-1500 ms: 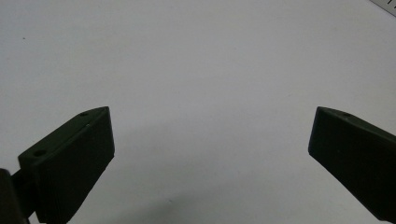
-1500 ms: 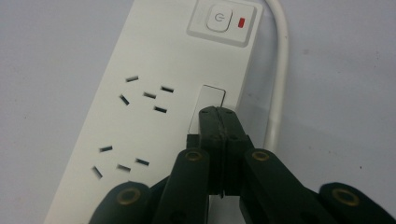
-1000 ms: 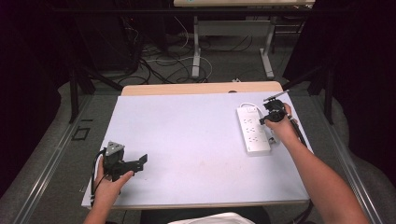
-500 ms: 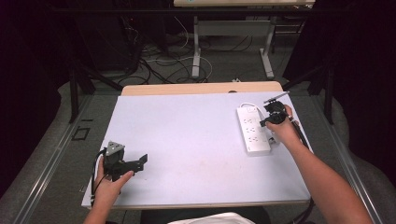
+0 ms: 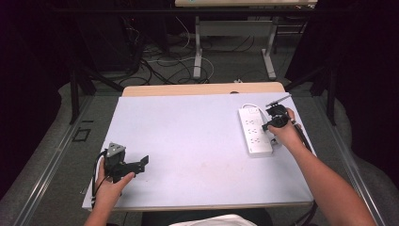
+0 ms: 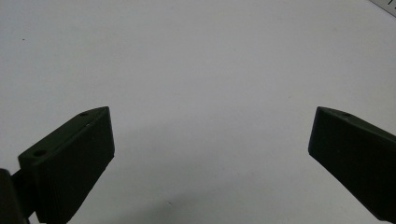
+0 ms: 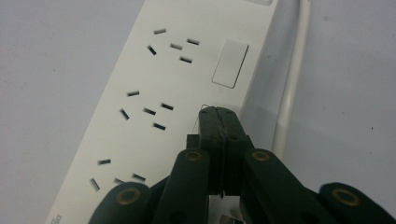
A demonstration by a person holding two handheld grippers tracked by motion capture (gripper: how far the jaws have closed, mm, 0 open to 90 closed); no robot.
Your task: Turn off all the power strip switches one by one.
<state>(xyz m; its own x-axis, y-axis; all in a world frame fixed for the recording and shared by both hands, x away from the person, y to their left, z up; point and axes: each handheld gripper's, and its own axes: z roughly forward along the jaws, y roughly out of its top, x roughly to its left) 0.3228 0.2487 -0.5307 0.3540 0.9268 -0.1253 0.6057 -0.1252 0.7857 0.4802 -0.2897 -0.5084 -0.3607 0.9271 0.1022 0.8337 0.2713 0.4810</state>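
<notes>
Pressing my right gripper point(image 7: 218, 112), jaws together, onto the white power strip point(image 5: 254, 132) at the table's point(image 5: 188, 136) far right, its tips hide a switch. My left gripper point(image 5: 141, 162) rests near-left, jaws apart.

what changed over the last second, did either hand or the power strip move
Nothing visibly changed. The right tool is still shut, tips pressed on the power strip beside one of its switches. The left tool stays open over the bare table, and the strip lies where it was.
</notes>
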